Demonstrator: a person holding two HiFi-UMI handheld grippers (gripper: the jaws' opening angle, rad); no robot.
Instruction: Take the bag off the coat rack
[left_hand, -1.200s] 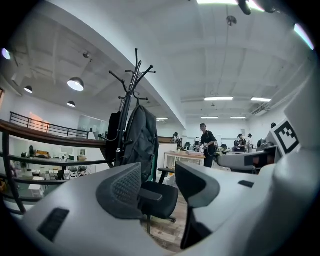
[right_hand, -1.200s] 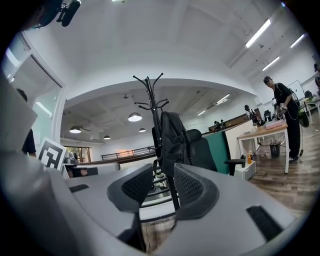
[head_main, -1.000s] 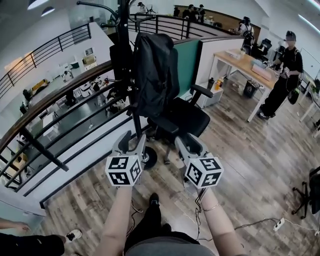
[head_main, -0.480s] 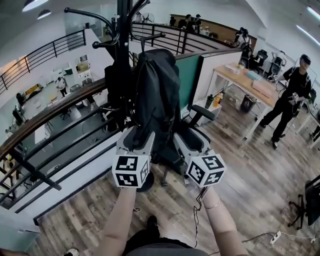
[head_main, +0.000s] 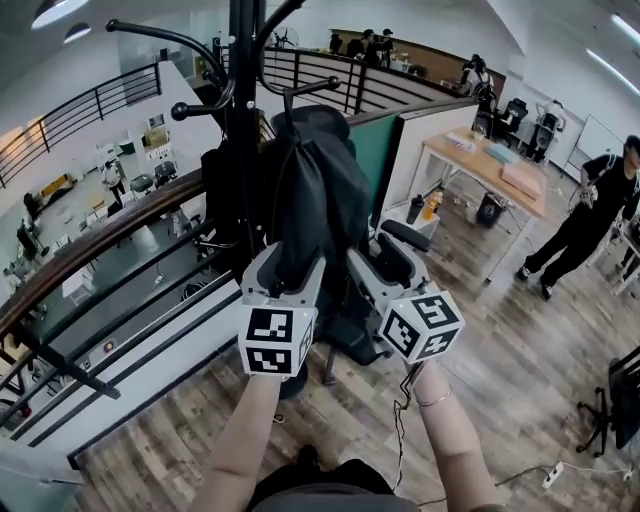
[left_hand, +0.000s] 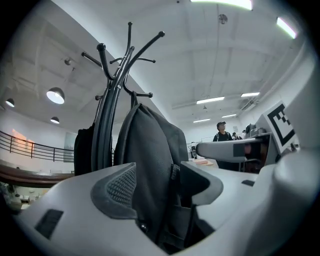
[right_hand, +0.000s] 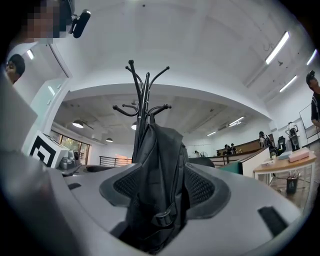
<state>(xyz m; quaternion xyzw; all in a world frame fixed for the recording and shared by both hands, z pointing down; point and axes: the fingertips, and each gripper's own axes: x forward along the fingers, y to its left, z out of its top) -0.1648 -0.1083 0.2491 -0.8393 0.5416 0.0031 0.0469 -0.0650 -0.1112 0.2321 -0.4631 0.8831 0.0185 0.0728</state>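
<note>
**Black backpack on the coat rack, both grippers lined up to grab it**

The black backpack (head_main: 312, 190) hangs off an upper hook of the black coat rack (head_main: 240, 130), right beside the railing (head_main: 100, 250), with an office chair (head_main: 403, 236) just behind it. It's off the floor and drooping a fair bit.

The left gripper (head_main: 288, 264) and right gripper (head_main: 382, 258) sit side by side at the lower half of the bag. Both sets of jaws have just been opening and now stand wide apart. Each gripper view shows the backpack between the pads, but nothing looks squeezed yet, so no grip so far.

Handling guess: it's soft fabric, so it'll squash and fold under the pads instead of giving a firm hold, and the loose straps and buckle (right_hand: 162, 217) could snag on the hooks. Weight is hard to call, though it looks partly filled. Best bet is probably pinching a thick fold on each side, or going higher near the top loop, then lifting straight up to clear the hook before pulling away.
</note>
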